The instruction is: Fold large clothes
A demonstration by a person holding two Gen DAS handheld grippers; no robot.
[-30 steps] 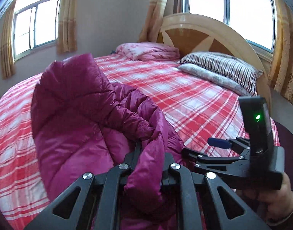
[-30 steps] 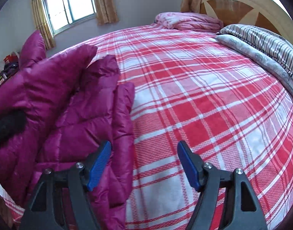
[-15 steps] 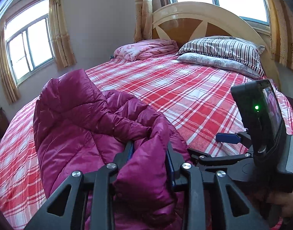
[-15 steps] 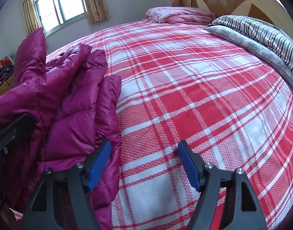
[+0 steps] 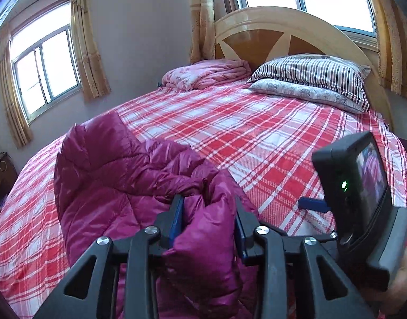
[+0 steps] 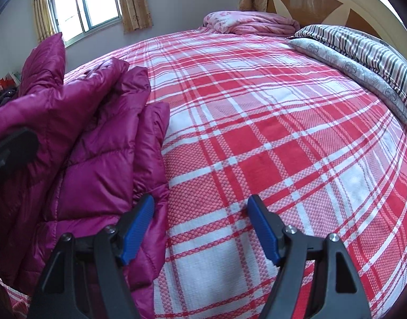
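Left gripper (image 5: 207,214) jaws have just been opening, a fold of the magenta puffer jacket (image 5: 118,186) bulging between them. Right gripper (image 6: 200,228) wide open, empty, over plaid bedspread (image 6: 283,138) just beside the jacket's edge.

A plaid bed (image 6: 269,138) bears a magenta jacket (image 6: 97,159), pillows (image 6: 363,61), blanket (image 6: 251,22).

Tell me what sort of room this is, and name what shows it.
A bedroom in a home, most likely. A large bed with a red plaid bedspread fills the view, with a wooden headboard behind stacked pillows. Curtained windows line the walls, and a magenta puffer jacket lies on the bed.
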